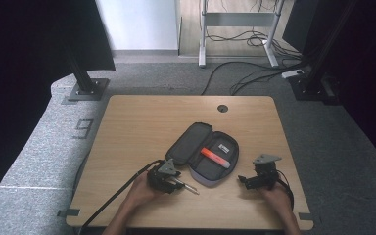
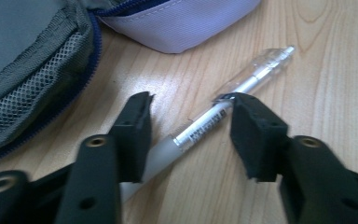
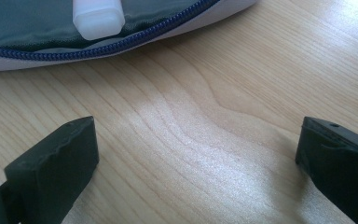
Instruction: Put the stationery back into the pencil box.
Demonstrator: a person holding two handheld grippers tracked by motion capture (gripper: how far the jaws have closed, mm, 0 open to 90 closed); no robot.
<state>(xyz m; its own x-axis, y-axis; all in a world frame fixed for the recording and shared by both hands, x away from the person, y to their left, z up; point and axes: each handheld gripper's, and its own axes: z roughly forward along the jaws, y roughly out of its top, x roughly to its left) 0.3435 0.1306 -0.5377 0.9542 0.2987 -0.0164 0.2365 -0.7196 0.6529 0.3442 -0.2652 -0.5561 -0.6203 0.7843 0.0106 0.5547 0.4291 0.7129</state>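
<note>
On the near half of the wooden table (image 1: 142, 122), a little left of its middle, the person's left hand (image 1: 139, 190) holds the left gripper (image 1: 175, 184) low over a pen (image 1: 190, 188). The pen lies flat on the wood, just off the near edge of an open pencil case (image 1: 203, 154), its tip pointing away toward the right-hand edge of the table. In the left gripper view the two black jaws stand on either side of the pen (image 2: 214, 119), which runs slantwise between them: a frosted grey grip section, a printed label, then a clear barrel toward the tip. The right jaw's inner corner meets the pen near the label; the left jaw sits beside the grip end, and I cannot tell whether it presses on it. The jaws stand partly parted, so the pen is framed rather than clamped.

The pencil case lies open like a book near the table's centre, its dark lined lid tilted toward the far left corner and its tray toward the near right. An orange highlighter (image 1: 214, 157) rests slantwise in the tray, with a small white-labelled item (image 1: 223, 146) beside it. In the left gripper view the case's mesh pocket (image 2: 32, 93) and blue zip show at the upper left, the pale outer fabric just beyond the pen.

Toward the near right corner the right hand (image 1: 276, 196) holds the right gripper (image 1: 245, 180) just off the case's near right end. Its jaws gape wide over bare wood, gripping nothing; the case's zip edge and a white cap end (image 3: 98, 18) lie just beyond them.
</note>
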